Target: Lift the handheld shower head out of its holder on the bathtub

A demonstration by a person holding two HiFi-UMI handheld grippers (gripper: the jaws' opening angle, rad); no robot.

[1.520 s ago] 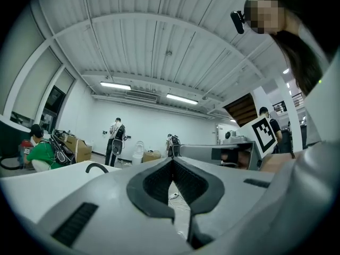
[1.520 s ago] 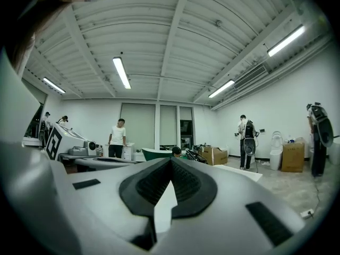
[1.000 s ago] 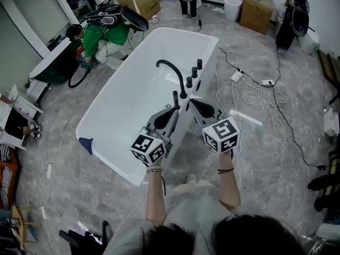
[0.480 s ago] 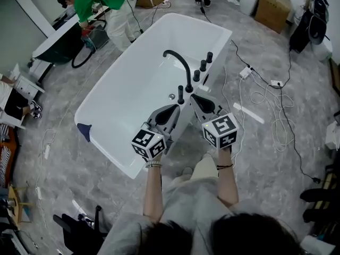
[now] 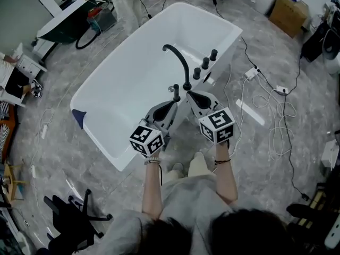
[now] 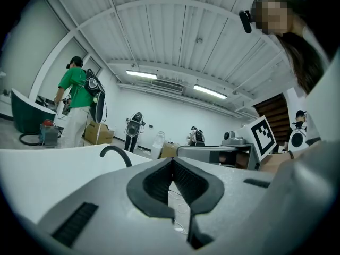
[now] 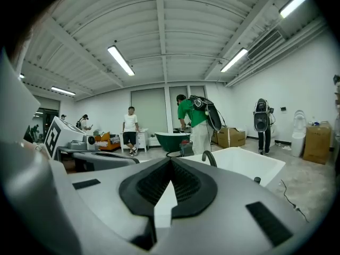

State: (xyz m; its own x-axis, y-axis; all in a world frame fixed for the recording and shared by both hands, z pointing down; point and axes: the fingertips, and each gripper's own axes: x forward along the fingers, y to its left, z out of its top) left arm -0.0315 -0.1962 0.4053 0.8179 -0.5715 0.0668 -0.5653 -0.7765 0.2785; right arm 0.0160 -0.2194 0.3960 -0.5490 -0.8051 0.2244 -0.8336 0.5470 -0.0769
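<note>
The handheld shower head [image 5: 176,91] stands upright in its holder on the long rim of the white bathtub [image 5: 127,84], the rim nearer the person. It is a slim dark stick with a shiny top. Just beside it on the same rim rises the black faucet [image 5: 182,61], whose spout arches out over the basin. Past the faucet, three black knobs [image 5: 205,63] stand in a row along the rim.

Both tools point at this end of the rim. In the left gripper view the left tongs [image 6: 171,160] are pressed together at the tips and pinch nothing; only the faucet's arch and the tub edge show beyond them. In the head view their tips lie close below the shower head, and whether they touch it cannot be told. The right tongs [image 7: 170,161] are likewise pressed together and empty, and in the head view they reach toward the faucet's base from the outer side of the tub.

A marker cube sits on each tool, above the person's bare forearms. The tub stands on a grey marbled floor [image 5: 265,158]. White cables [image 5: 276,116] loop across the floor to the right of the tub, and a cardboard box [image 5: 289,17] sits further off. A person in a green shirt [image 6: 74,89] stands in the background.
</note>
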